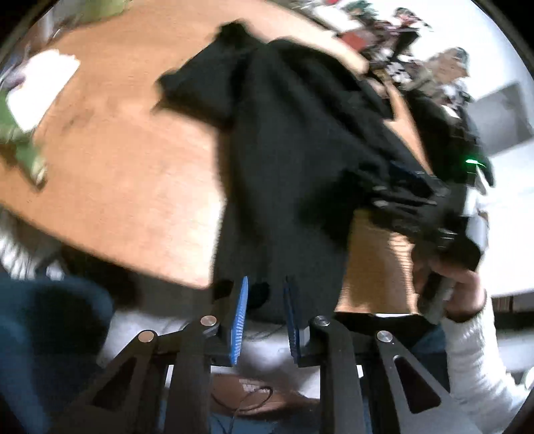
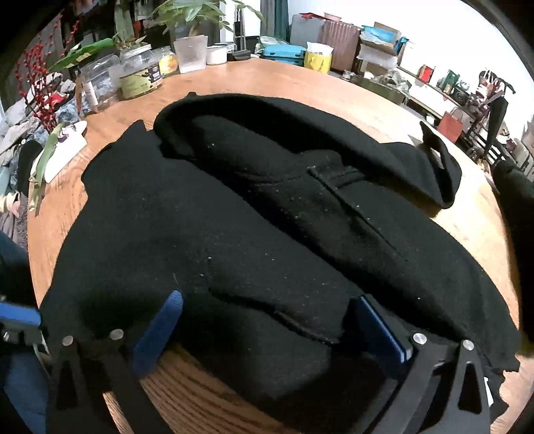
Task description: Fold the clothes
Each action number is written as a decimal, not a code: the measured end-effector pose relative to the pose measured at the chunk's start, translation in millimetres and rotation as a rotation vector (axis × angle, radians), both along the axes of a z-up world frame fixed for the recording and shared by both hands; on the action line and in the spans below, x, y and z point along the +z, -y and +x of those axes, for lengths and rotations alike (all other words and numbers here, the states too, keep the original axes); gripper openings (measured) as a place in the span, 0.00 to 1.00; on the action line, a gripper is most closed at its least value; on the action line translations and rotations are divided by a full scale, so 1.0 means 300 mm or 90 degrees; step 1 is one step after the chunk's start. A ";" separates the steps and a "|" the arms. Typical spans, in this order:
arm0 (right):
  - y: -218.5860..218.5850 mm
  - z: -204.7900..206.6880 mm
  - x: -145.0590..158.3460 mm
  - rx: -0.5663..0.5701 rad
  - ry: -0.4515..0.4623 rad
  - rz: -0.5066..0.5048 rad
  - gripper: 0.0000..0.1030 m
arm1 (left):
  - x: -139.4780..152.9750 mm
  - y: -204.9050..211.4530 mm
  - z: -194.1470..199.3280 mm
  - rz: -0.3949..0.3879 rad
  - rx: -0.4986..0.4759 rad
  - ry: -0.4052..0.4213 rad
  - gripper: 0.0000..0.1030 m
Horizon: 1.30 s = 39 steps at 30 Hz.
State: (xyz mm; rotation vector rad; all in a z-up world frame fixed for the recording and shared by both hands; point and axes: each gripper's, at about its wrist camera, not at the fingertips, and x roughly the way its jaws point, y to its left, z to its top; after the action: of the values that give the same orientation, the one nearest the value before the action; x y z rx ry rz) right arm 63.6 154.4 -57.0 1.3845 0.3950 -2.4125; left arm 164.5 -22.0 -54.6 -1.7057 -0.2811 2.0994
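While our right gripper [image 2: 263,320] gapes empty over the black coat's [image 2: 253,213] near hem, our left gripper [image 1: 265,300], narrowed, pinches its edge.

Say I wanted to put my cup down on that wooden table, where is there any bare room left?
Bare wood lies between the black garment and the jars at the far edge, and on the table beyond the garment's collar. A small strip shows at the near edge, by the right tool. The far-left corner is crowded with jars, plants and red berries.
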 end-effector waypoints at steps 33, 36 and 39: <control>-0.043 0.103 -0.010 0.044 0.256 -0.250 0.03 | -0.069 -0.075 -0.117 0.003 0.111 0.003 0.02; -0.041 0.106 -0.009 0.045 0.251 -0.240 0.01 | -0.036 -0.038 -0.103 -0.012 0.094 0.003 0.04; -0.042 0.114 0.003 0.053 0.243 -0.233 0.17 | -0.005 0.013 -0.077 -0.029 0.089 0.007 0.11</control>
State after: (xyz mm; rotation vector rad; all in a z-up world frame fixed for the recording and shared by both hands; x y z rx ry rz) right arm 97.8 167.0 -56.1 1.5668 -0.0802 -1.9653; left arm 141.3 -25.9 -56.1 -1.7709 -0.3686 2.2118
